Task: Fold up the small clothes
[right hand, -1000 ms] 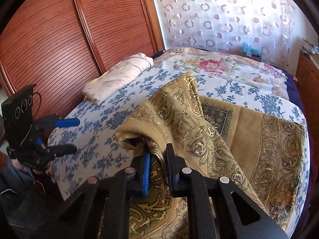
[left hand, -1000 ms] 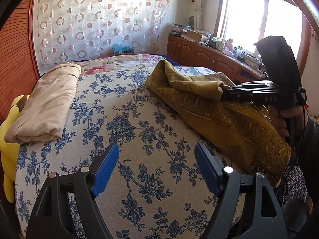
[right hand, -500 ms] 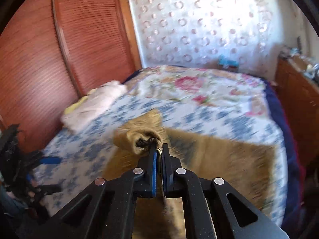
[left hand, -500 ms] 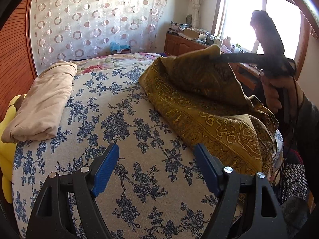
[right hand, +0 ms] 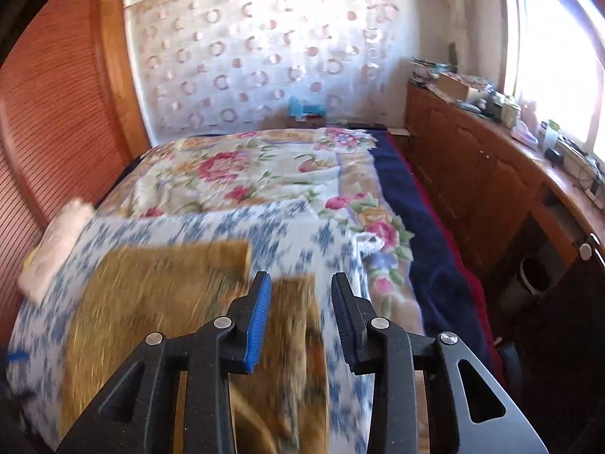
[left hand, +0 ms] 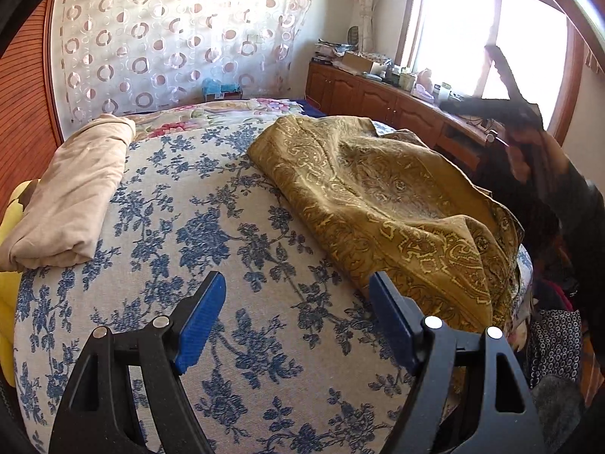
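Hovering over the bed [left hand: 234, 227], both grippers spread empty fingers, the right gripper [right hand: 300, 317] just opening above the gold cloth [left hand: 397, 204].

Gold-brown cloth [left hand: 397, 204] w/ paler paisley & scroll print, just beyond the right jaw in left wrist view; in right wrist view it's a blurred mustard patch [right hand: 151, 295] left of & under the jaws. Bed cover [left hand: 211, 249]: beige w/ blue flower sprays, under both jaws. Folded cloth [left hand: 72, 196] far left of jaws: plain pale tan. Yellow thing [left hand: 11, 227] beside it, can't tell what. Quilt [right hand: 245, 174] ahead of jaws: cream w/ pink & red roses, green leaves, navy edge. Curtain [left hand: 170, 38]: white sheer, brown rings. Pads [left hand: 200, 317] blue, gripper frames black.
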Available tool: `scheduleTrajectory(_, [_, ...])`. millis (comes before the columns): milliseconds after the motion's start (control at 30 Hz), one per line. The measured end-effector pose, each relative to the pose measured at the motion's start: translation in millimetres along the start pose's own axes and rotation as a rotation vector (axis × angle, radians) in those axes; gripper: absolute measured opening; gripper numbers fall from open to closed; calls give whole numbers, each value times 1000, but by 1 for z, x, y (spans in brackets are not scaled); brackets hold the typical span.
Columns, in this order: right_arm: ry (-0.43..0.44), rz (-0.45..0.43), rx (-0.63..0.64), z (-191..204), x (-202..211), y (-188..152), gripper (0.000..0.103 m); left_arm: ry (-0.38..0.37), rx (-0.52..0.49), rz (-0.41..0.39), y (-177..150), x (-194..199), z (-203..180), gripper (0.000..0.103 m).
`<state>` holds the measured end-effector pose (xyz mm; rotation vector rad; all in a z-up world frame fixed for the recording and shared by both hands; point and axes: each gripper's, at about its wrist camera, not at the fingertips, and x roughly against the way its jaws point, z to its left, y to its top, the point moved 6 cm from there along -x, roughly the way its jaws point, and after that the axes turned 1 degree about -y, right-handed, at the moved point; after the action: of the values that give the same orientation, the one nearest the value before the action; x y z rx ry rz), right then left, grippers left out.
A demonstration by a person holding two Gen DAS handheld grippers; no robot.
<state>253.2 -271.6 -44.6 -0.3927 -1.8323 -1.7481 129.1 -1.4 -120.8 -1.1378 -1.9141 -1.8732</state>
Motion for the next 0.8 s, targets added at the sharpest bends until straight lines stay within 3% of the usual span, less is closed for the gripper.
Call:
scheduleTrajectory(300, [151,88,85,16,54,-105,34,-26,-41,1,11,-13,-28,79])
scheduleTrajectory(400, [143,127,138,17,55,-128,34,-33,-61,8,12,-16,-38,79])
scheduleTrajectory(500, [141,162,182,13,53,-139,34,-37,-74,15,11,-18,-43,79])
scheduleTrajectory(567, [149,177,199,13,51,-138,5,-38,-74,19,11,-19,-44,79])
scheduleTrajectory(700, [181,134,165,4,82,-130,5,-39,-77,17,12,-18,-45,79])
scheduleTrajectory(800, [154,102,144,-20,112,-135,5,-43,-80,14,12,-17,-46,79])
